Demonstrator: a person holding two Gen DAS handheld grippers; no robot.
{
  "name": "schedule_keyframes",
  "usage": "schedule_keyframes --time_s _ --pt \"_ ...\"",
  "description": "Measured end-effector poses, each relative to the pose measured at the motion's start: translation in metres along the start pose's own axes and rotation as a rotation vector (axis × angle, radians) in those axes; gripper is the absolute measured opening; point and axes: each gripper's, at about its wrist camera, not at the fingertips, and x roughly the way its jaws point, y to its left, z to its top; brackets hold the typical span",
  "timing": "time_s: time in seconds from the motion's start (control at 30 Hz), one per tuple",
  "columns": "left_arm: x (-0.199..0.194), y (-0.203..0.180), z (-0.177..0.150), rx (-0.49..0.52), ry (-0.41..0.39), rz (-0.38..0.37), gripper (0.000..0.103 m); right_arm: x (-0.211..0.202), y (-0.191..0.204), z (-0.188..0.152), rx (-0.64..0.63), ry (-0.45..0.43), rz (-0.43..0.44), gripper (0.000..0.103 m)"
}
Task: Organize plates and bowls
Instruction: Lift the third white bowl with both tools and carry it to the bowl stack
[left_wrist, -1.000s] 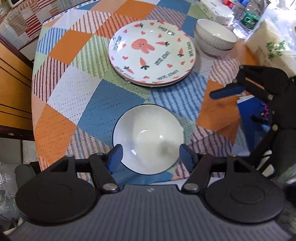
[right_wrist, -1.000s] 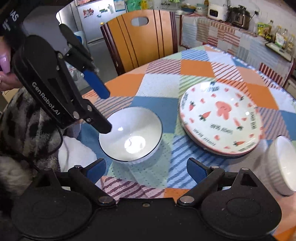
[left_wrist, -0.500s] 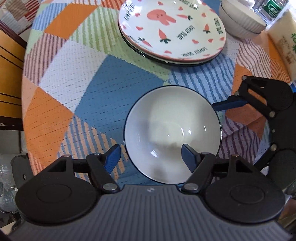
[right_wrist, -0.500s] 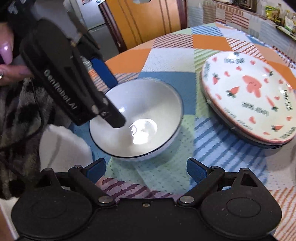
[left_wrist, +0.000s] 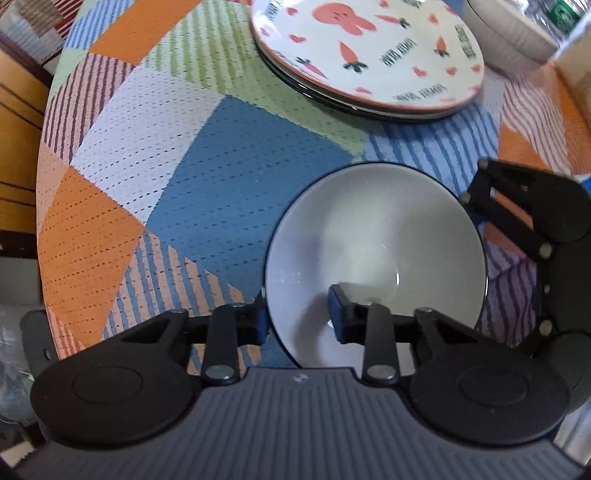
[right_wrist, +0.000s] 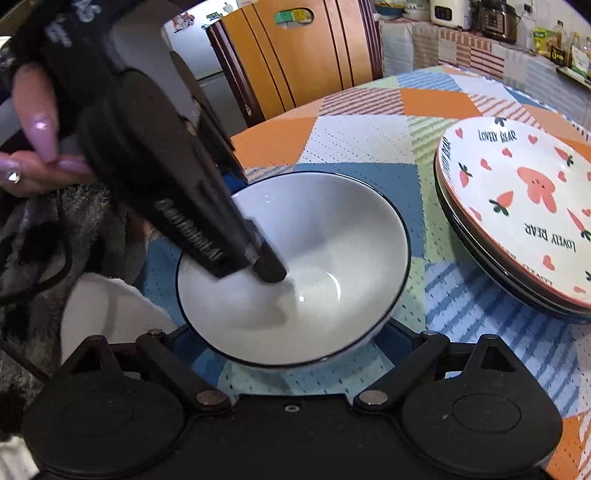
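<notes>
Right now the left tool (left_wrist: 297, 314) is straddling the near wall of the white bowl (left_wrist: 376, 236), one pad inside and the other outside the dark rim, and its jaws are closing on that wall; I cannot say for sure the pads are pressing it yet. The bowl sits on the patchwork-covered desk (left_wrist: 229, 155), close to the edge where the person stands, well apart from the stack of bunny plates (left_wrist: 369, 48) further in. A wall pinch makes sense here: the bowl is too wide to span, so a thin edge is the only purchase. The right tool (right_wrist: 291, 343) is set low in front of the bowl with its jaws spread wide, the blue pads showing either side of the bowl's base, not touching as far as I can see; it looks placed to steady or support the bowl from the other side. A hand (right_wrist: 33, 147) with long pink nails grips the left tool's handle. Beyond the plates another pale bowl (left_wrist: 506, 40) stands at the far edge, the likely spot for this one to be nested, in my judgement. The risk is the glazed wall slipping from a one-sided pinch as it lifts
</notes>
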Motion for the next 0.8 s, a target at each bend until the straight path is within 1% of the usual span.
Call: schedule_keyframes --time_s 0.1,0.27,0.37,0.53,0.73,0.8 --pt "-0.003 0.004 0.001 -0.024 -0.008 -0.018 0.02 0.001 0.001 0.002 0.004 -0.009 0.003 0.095" --pt "-0.006 -0.002 0.0 -0.038 -0.015 -0.006 0.02 0.0 -0.001 0.003 0.016 -0.006 0.004 0.095" --pt "-0.015 -0.005 0.0 -0.055 -0.028 -0.016 0.02 -0.005 -0.001 0.003 0.025 0.0 0.001 0.095" --pt "-0.04 -0.013 0.003 -0.058 -0.053 -0.041 0.02 -0.031 -0.003 0.007 0.04 -0.017 0.013 0.095" --pt "-0.078 -0.031 0.015 0.005 -0.113 -0.067 0.02 -0.069 -0.006 0.018 0.073 -0.027 -0.006 0.095" --pt "-0.089 -0.037 0.019 0.014 -0.129 -0.07 0.02 -0.082 -0.007 0.022 0.078 -0.046 -0.012 0.095"
